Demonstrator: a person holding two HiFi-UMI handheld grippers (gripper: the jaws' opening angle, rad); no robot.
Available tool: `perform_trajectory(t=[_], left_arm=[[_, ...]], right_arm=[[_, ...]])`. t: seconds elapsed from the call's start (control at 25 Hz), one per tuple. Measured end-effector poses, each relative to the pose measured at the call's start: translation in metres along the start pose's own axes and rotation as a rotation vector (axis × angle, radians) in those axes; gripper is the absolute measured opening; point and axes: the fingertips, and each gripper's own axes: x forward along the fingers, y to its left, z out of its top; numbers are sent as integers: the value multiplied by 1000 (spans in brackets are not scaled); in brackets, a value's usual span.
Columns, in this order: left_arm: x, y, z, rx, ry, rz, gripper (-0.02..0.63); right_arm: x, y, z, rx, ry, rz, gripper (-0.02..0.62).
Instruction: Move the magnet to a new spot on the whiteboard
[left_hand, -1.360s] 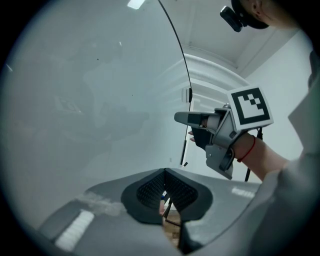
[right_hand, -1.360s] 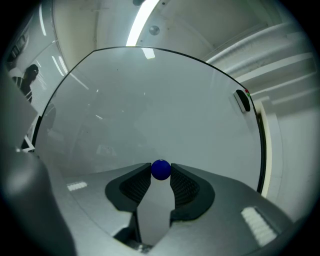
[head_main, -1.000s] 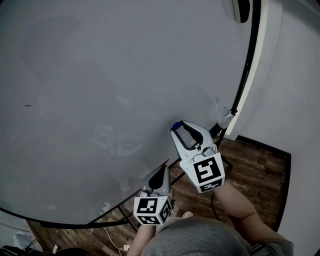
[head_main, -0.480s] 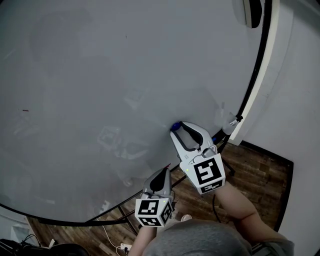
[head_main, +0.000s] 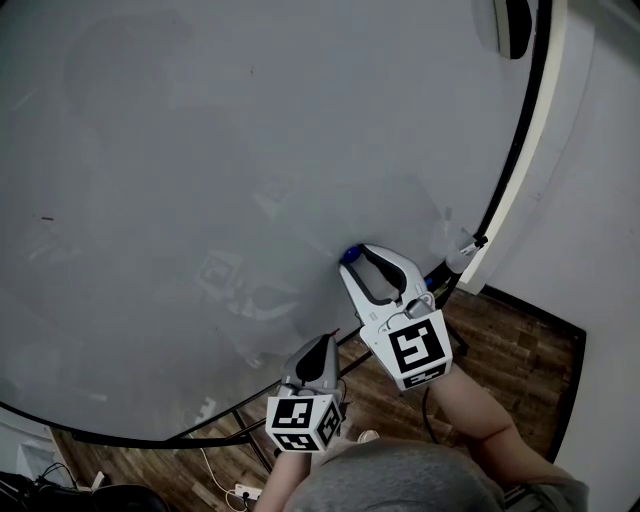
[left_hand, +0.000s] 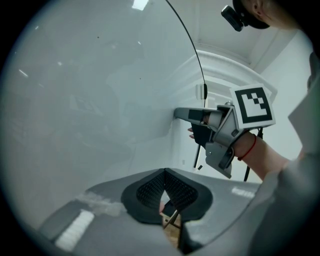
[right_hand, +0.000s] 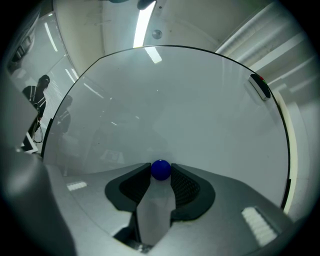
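A small blue magnet (head_main: 349, 253) (right_hand: 160, 169) sits on the whiteboard (head_main: 200, 150) near its lower right edge. My right gripper (head_main: 357, 258) (right_hand: 160, 172) points at the board with the magnet between its fingertips. Its jaws have just been opening a little, and the pads still touch the magnet on both sides. My left gripper (head_main: 318, 346) (left_hand: 165, 172) hangs lower and to the left, close to the board, shut with nothing in it. The left gripper view shows the right gripper (left_hand: 177, 114) from the side with its tip against the board.
A black eraser (head_main: 508, 20) (right_hand: 260, 86) clings to the board's upper right. The board's black frame (head_main: 510, 170) curves down the right side, with a white wall beyond. Below are the stand's legs, a wooden floor (head_main: 510, 330) and a cable.
The head view has shifted a little. Both grippers stay where they were, the right one still at the magnet.
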Motion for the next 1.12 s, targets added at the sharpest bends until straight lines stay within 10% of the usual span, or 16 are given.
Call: perform_trajectory(t=[1.12], left_arm=[[-67, -68, -24, -44, -52, 246, 5]], right_arm=[[-127, 12, -43, 105, 102, 156, 143]])
